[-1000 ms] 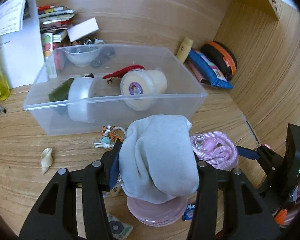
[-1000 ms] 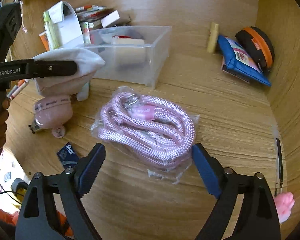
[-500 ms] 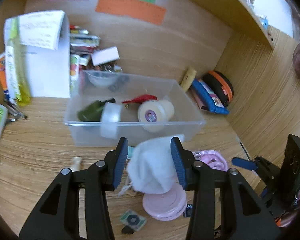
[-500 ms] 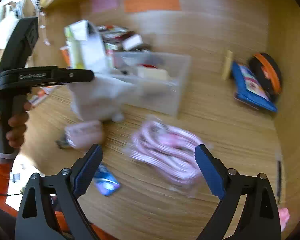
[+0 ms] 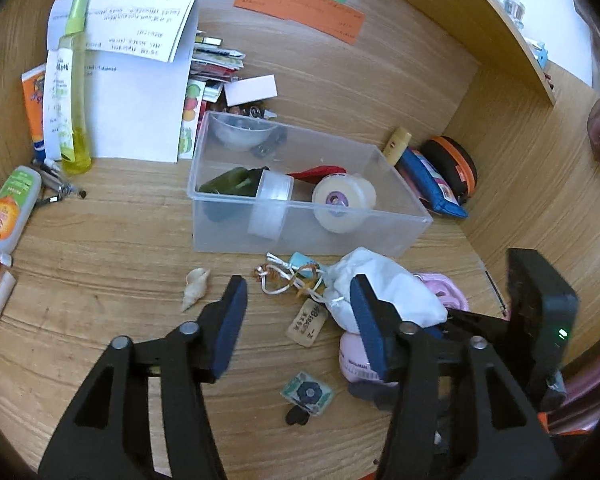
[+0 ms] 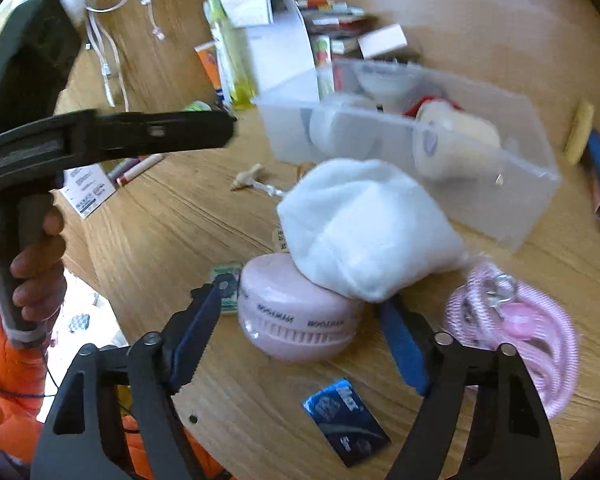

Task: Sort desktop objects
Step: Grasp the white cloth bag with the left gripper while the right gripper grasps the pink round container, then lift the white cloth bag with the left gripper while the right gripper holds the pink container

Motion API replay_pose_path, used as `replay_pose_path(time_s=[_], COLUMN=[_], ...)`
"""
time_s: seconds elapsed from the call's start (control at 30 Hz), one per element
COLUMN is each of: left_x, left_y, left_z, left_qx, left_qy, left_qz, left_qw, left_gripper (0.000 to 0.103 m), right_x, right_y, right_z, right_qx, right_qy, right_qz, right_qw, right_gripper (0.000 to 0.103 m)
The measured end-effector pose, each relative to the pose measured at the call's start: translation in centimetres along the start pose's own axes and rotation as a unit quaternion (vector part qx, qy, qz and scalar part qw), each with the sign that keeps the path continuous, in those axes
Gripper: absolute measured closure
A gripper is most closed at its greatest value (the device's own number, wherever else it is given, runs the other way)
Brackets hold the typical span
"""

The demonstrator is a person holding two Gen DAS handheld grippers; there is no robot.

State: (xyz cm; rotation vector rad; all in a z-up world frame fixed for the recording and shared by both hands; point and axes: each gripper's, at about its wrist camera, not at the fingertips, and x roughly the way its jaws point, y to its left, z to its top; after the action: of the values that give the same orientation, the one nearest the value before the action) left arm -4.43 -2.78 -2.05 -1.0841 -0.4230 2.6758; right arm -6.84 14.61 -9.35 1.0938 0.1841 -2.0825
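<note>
A wooden desk (image 5: 100,264) is filling both views, with a clear plastic bin (image 5: 300,216) sitting at center frame. A white cloth bundle (image 6: 364,232) is resting on a pink round case (image 6: 296,320), lower center of the right wrist view. The left claw (image 5: 298,320) is gaping open, empty, while the right claw (image 6: 308,332) is spreading open around the case.

Desk (image 5: 100,248): wood-grain surface, matt, fine streaks.
Storage bin (image 5: 300,236): clear plastic, smooth, slightly frosted walls.
White pouch (image 6: 364,232): soft fleecy cloth, matt.
Pink round case (image 6: 296,320): smooth plastic, dull sheen, ribbed seam.
Pink rope (image 6: 516,328): braided cord inside glossy clear wrap, small metal clasp.
Blue sachet (image 6: 346,420): glossy foil.
Seashell (image 5: 195,289): chalky, ridged.
Left gripper (image 5: 298,316), right gripper (image 6: 300,332): matt black plastic, blue rubbery pads.
Paper sheets (image 5: 140,92): matt white.
</note>
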Motion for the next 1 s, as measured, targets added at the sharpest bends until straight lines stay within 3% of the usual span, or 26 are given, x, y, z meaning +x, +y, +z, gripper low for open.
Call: replay_pose_path(time_s=[0.03,0.2,0.47,0.83,0.87,0.97,1.0], left_x=[0.0,0.0,1.1,6.8,7.4,8.1,8.6], left_y=[-0.1,-1.6,-5.6,-8.5,-9.0,-10.0,-10.2], left_z=[0.0,0.2,0.7,-0.8,-1.1,-1.8,-2.1], left_qx=[0.002,0.017,0.07,0.131,0.142,0.171,0.178], left_qy=[0.002,0.005,0.012,0.093,0.099,0.104,0.11], left_qz=[0.0,-0.021,-0.045,-0.047,-0.046,-0.028,-0.013], left_qw=[1.0,0.9996,0.9965,0.9859,0.9838,0.9794,0.9777], left_gripper=[0.05,0.037,0.03,0.03,0.028,0.011,0.011], right_x=[0.2,0.3,-3.9,-10.2,-10.7,-11.6,-11.7], right_y=[-0.2,-0.3,-1.2,-8.1,-8.8,-9.9,-10.0], right_z=[0.0,-0.3,-1.5,-3.7,-3.7,-3.9,-4.0], right_qx=[0.008,0.016,0.027,0.111,0.118,0.133,0.136], right_qy=[0.004,-0.002,-0.046,-0.1,-0.105,-0.116,-0.119], right_qz=[0.003,0.007,-0.02,-0.1,-0.103,-0.107,-0.107], right_qw=[1.0,1.0,0.998,0.984,0.982,0.978,0.978], right_gripper=[0.042,0.042,0.043,0.042,0.042,0.042,0.042])
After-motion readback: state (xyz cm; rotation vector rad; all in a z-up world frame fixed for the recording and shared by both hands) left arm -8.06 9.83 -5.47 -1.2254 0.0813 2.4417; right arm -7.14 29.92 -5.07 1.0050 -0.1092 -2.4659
